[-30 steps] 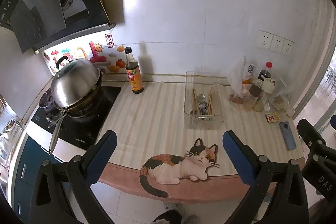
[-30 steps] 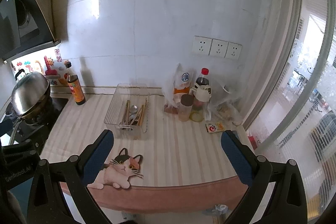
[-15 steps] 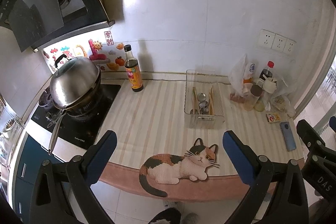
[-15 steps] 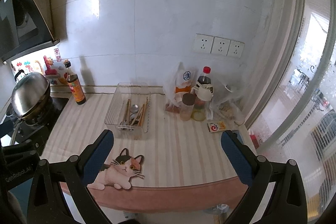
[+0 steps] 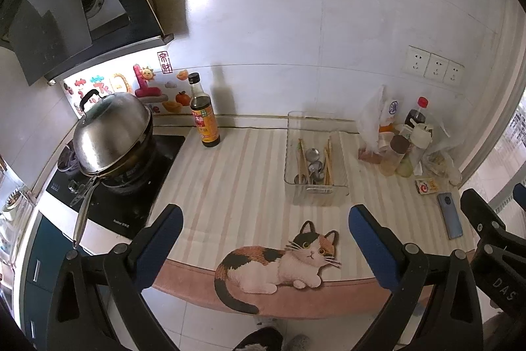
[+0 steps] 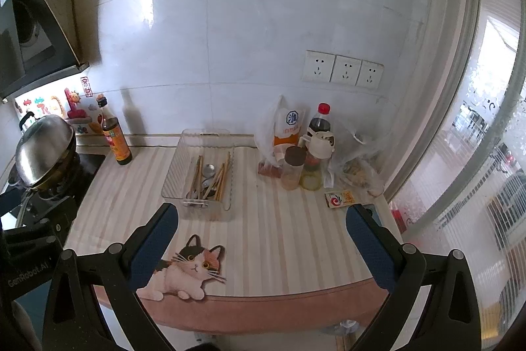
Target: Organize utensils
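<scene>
The left gripper (image 5: 263, 236) hangs off the near edge of the counter with its blue-padded fingers spread wide and nothing between them; the right gripper (image 6: 261, 236) is held the same way, fingers wide apart and empty.

Both face a striped countertop (image 5: 243, 173) with a pink front rim, backed by a white tiled wall (image 5: 296, 38). On it stands a clear plastic bin (image 5: 316, 160) holding wooden chopsticks (image 5: 328, 160) and metal spoons (image 5: 314, 165), all lying lengthwise. In the left wrist view the bin sits at about 1 o'clock from the gripper, well beyond the fingertips; in the right wrist view (image 6: 200, 170) it is at about 11 o'clock, also well apart.

Just nearer than the bin lies a cat-shaped mat (image 5: 279, 265) on the rim. At 11 o'clock of the bin a dark sauce bottle (image 5: 203, 117) stands upright, with a lidded steel wok (image 5: 111, 134) on a black stove (image 5: 108, 196) at 9 o'clock. At 3 o'clock, bottles, jars and plastic bags (image 6: 305, 153) crowd together below three wall sockets (image 6: 343, 69); their contents are hard to tell. A phone (image 5: 450, 219) lies by the right edge. How many spoons there are is unclear.
</scene>
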`<state>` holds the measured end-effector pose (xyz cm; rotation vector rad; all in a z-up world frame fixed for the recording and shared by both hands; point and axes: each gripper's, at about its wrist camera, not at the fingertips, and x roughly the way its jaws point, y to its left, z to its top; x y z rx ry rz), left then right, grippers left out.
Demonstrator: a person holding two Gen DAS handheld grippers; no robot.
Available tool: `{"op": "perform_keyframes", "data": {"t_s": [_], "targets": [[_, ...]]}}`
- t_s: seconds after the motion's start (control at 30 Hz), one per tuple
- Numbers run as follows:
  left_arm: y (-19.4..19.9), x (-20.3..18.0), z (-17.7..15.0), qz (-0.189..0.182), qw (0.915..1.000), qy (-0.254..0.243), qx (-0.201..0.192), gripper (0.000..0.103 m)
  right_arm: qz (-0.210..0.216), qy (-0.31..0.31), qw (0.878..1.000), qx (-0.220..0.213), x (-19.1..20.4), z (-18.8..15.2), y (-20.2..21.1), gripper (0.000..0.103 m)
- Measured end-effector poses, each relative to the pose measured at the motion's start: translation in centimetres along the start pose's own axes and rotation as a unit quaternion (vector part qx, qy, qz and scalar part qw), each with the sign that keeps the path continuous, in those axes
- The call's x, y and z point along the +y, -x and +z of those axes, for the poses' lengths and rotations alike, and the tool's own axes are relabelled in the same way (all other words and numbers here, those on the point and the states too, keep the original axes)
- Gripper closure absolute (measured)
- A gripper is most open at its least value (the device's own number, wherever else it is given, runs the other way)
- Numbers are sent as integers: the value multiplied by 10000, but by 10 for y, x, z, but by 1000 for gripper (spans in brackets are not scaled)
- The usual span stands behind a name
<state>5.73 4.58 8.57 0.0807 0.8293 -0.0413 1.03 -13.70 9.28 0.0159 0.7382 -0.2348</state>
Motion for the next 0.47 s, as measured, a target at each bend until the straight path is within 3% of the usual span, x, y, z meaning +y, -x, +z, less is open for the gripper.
{"op": "perform_keyframes", "data": {"t_s": [0.47], "targets": [[-5,-7,6,-7,10000,-19,51,0,-2,-70,10000,40,-3,3,-11,0]]}}
